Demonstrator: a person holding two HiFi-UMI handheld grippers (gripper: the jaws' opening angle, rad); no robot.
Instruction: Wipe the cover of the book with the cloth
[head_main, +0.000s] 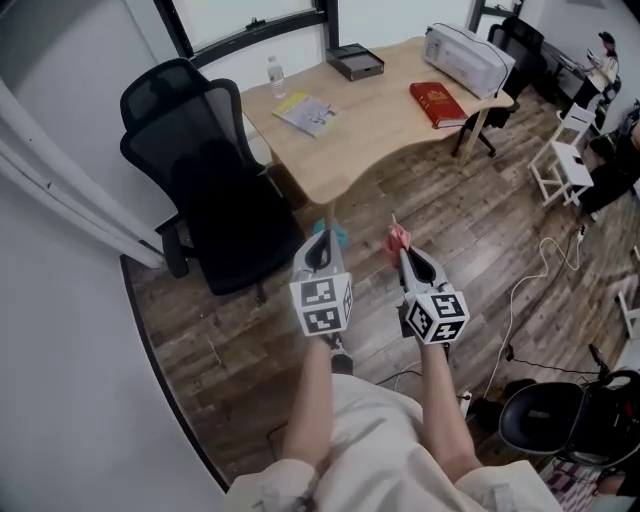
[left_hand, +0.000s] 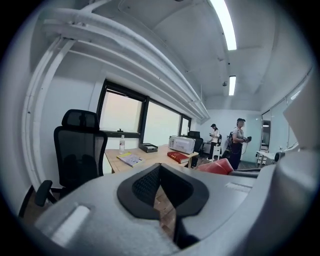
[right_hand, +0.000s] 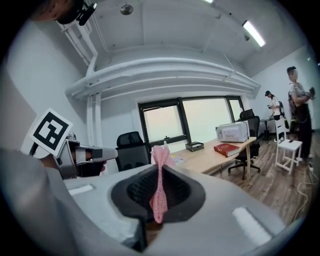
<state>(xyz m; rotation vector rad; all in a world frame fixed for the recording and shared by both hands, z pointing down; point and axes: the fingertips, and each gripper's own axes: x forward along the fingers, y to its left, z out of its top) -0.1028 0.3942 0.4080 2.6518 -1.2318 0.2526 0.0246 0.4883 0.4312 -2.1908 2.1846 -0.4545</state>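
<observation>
The right tool (right_hand: 159, 170) grips a pink cloth (right_hand: 161, 154), which looks limp and light and should flatten when pressed. The left tool (left_hand: 160, 172) is closed and holds nothing. The red book (head_main: 437, 103) lies flat on the worktop (head_main: 385, 140), well ahead of both tools. It looks stiff and heavy enough to stay put, though pinning a corner would stop any sliding. A white machine (head_main: 465, 55) sits just behind the book, with a tray (head_main: 354, 61) and a booklet (head_main: 305, 112) to its left. A chair (head_main: 215, 190) stands further left, clear of the way.

Open floor (head_main: 470, 240) before desk (head_main: 380, 130); black chair (head_main: 215, 190) crowds left (white appliance (head_main: 465, 58) behind book (head_main: 437, 103)).
</observation>
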